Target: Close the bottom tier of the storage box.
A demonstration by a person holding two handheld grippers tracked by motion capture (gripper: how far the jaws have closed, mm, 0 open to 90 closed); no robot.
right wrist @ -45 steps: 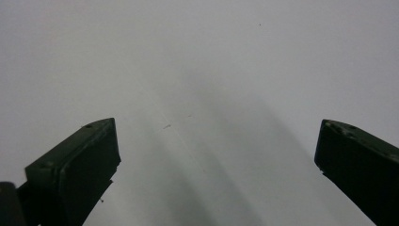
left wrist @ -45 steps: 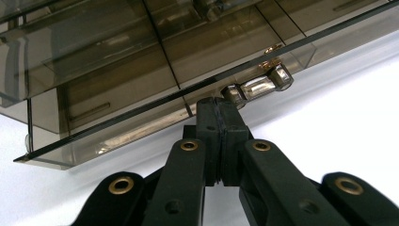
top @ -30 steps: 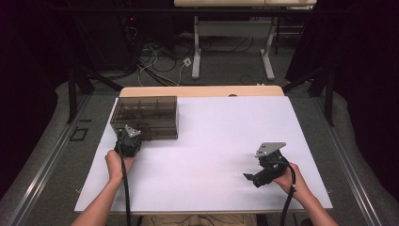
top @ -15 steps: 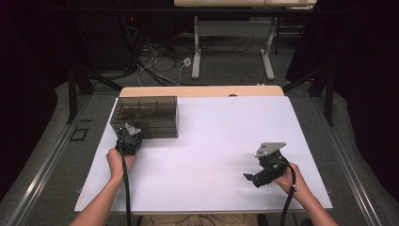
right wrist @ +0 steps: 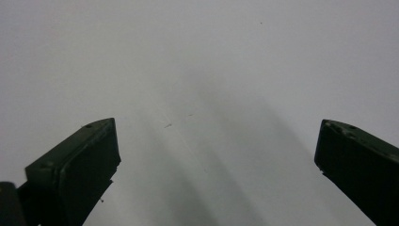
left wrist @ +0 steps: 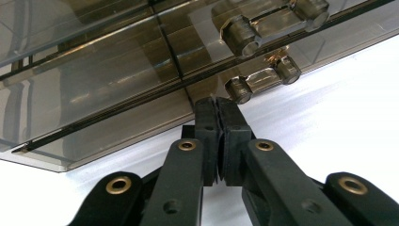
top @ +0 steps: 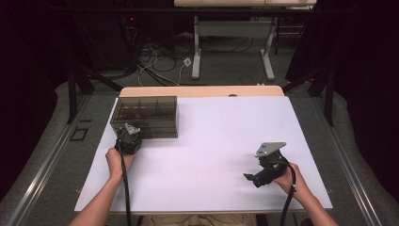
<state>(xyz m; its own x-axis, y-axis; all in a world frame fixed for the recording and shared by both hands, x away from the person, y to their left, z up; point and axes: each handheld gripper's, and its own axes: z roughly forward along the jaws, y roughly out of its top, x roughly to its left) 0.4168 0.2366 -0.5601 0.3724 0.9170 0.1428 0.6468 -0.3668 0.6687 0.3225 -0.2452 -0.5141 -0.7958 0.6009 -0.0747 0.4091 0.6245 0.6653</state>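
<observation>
Pressing closed left gripper (left wrist: 218, 106) against smoky box (left wrist: 108, 80), right gripper (right wrist: 216, 141) wide open, holding nothing

A lab or recording studio: black curtains (top: 28, 70) hang along both sides, loose cables (top: 155, 61) sprawl across the floor at upper centre, and the white-topped bench (top: 226, 127) stands in the middle.
</observation>
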